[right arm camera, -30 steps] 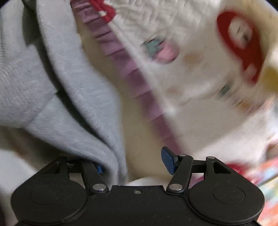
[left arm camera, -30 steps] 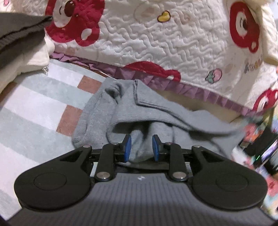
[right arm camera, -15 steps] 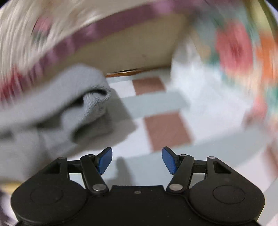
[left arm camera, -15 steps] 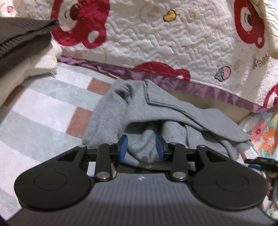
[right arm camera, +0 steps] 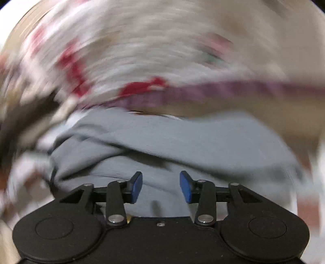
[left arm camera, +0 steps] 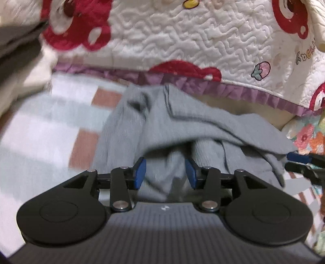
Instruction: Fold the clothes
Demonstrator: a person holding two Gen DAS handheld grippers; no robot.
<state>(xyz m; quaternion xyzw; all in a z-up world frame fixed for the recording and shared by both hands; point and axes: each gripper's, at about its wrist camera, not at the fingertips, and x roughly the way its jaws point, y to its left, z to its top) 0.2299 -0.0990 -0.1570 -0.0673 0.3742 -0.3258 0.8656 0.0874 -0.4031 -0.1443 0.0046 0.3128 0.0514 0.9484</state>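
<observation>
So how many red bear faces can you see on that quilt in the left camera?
4: upper left, centre above the purple trim, upper right, right edge. All are partly cut off; more may be hidden.

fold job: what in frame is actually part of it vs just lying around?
In the job:
- grey knit sweater, crumpled on the rug
- left claw, opening, sweater between its fingers
- right claw, closing over the sweater

Lying about:
- checked rug
- bear-print quilt
- dark and cream clothes pile
- floral fabric

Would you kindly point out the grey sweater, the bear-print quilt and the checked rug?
grey sweater (left arm camera: 182,126): left wrist view, on its upper folded layer.
bear-print quilt (left arm camera: 172,38): left wrist view, on a white stitched patch.
checked rug (left arm camera: 40,126): left wrist view, on a pale stripe.
</observation>
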